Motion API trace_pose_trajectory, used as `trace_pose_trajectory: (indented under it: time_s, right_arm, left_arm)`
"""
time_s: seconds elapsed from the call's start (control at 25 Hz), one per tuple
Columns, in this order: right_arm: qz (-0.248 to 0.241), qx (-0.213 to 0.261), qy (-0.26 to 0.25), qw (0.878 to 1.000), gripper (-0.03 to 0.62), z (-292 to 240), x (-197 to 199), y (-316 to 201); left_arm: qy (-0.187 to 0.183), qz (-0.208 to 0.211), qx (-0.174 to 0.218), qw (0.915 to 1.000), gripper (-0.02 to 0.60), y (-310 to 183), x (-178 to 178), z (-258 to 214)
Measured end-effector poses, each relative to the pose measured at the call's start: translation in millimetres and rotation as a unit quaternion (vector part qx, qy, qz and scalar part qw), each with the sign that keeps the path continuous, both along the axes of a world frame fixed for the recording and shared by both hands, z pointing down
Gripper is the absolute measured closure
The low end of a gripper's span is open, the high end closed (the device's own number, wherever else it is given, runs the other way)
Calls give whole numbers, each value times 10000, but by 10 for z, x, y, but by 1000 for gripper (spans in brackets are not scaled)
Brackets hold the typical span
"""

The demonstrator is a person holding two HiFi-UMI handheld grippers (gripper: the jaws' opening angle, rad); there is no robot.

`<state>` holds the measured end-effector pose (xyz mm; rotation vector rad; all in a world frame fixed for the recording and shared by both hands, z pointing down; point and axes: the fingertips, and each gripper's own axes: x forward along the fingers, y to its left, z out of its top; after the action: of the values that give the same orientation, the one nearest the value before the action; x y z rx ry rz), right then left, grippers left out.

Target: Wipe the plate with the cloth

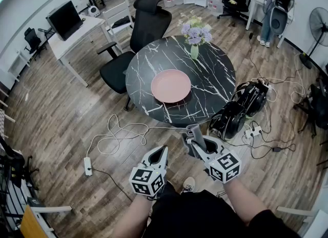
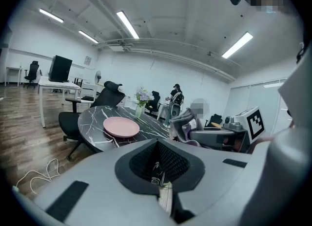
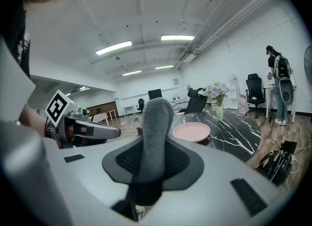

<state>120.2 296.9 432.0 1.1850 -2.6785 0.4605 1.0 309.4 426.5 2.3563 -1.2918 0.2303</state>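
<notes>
light: bright, even, from ceiling strip lights [image 2: 127, 24] | shadows: soft | edges: fisheye bend, dark vignette | focus: mostly sharp

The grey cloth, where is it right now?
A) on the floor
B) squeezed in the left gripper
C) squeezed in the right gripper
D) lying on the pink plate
C: the right gripper view shows the grey cloth pinched between the jaws of the right gripper, and the pink plate is bare.
</notes>
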Motion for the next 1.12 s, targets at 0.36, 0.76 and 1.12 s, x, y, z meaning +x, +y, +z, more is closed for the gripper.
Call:
trace_pose_trajectory:
  time_s: [0.36,0.76,1.12]
  right_arm:
    - [36,-6,-240,9997,488,-27,93,-57]
    - [119,143,-367,9992,488,-165,194,-195]
    - [157,213,-288,9992,488,-208,145,-572]
  left_arm:
    - [-10,10,-21,10000,563,-51,79,-8]
    - [-144,29,51,9999,563,-231,102,-96]
    - [-44,32,85,9999,563,-629,49,-73]
